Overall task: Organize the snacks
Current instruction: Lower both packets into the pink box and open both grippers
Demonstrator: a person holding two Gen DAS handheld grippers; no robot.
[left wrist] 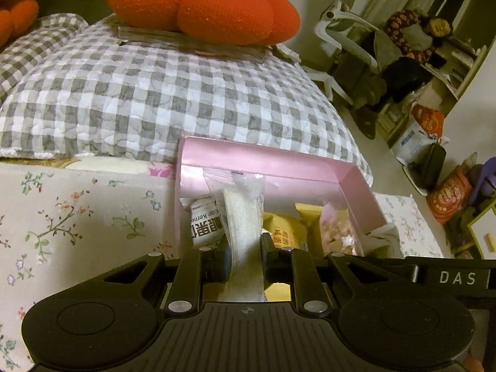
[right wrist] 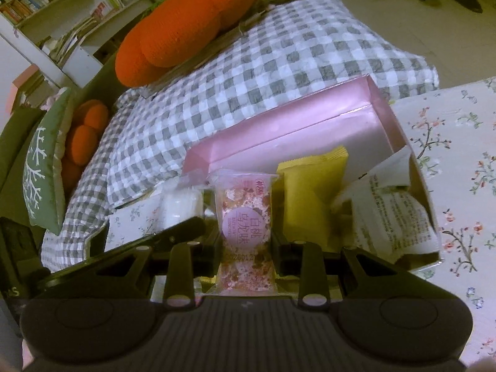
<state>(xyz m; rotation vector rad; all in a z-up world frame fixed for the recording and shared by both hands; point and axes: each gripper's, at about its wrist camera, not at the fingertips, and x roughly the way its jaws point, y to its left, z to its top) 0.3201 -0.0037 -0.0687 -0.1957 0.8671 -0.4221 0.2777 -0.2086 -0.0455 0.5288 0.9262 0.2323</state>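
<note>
An open pink box (left wrist: 266, 161) lies on the floral bedsheet against a checked quilt. My left gripper (left wrist: 246, 257) is shut on a white clear-wrapped snack (left wrist: 245, 217), held upright over the box's left part. Inside the box are a white packet with black print (left wrist: 204, 226) and a yellow packet (left wrist: 285, 232). My right gripper (right wrist: 245, 245) is shut on a pink snack packet (right wrist: 245, 204) above the pink box (right wrist: 279, 133), near a yellow packet (right wrist: 313, 195) and a white printed packet (right wrist: 393, 217). The left gripper's black body (right wrist: 173, 232) shows at the left with its white snack (right wrist: 179, 204).
A grey-and-white checked quilt (left wrist: 161, 93) rises behind the box, with an orange pumpkin cushion (left wrist: 201, 3) on top. The floral sheet (right wrist: 458, 170) spreads right of the box. A white office chair (left wrist: 341, 31), shelves and bags stand on the floor to the right.
</note>
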